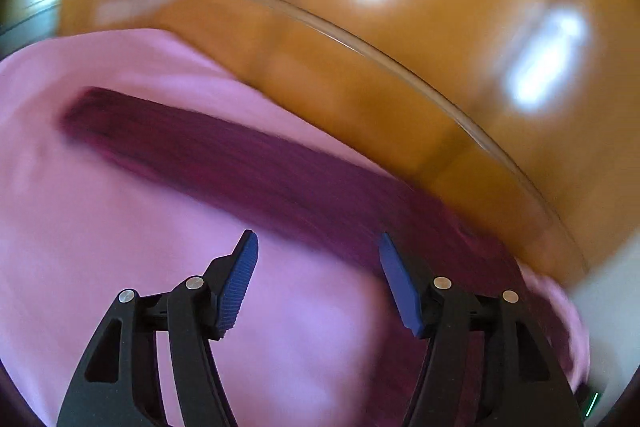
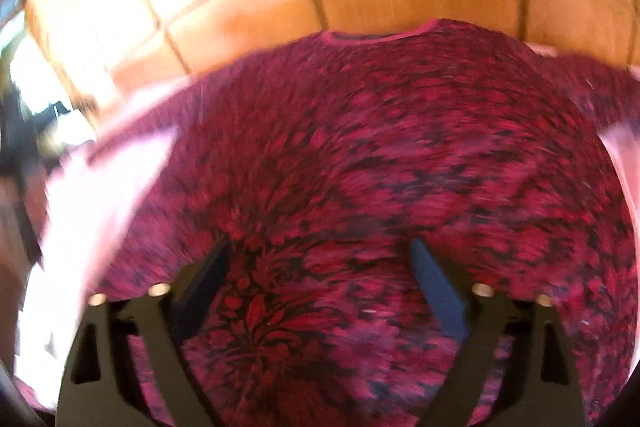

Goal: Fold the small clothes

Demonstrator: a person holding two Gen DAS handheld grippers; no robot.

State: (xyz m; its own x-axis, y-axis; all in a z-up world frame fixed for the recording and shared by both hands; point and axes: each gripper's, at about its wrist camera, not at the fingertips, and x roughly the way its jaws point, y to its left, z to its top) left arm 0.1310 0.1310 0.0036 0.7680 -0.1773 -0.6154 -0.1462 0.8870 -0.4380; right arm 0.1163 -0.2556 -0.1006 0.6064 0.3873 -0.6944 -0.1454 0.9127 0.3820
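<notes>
My right gripper [image 2: 320, 279] hangs wide and empty over the patterned magenta top [image 2: 400, 167], whose body runs toward its neckline [image 2: 380, 35] at twelve o'clock. My left gripper [image 1: 318, 267], also wide and empty, has the top's sleeve [image 1: 248, 163] slanting from ten to four o'clock across pink cloth [image 1: 100, 227]; nothing blocks either, only wooden table [image 1: 440, 27] beyond.

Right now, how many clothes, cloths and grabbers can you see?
Patterned dark red top: 1
Pink cloth under it: 1
Grippers, jaws open: 2, the left gripper and the right gripper
Total: 4
</notes>
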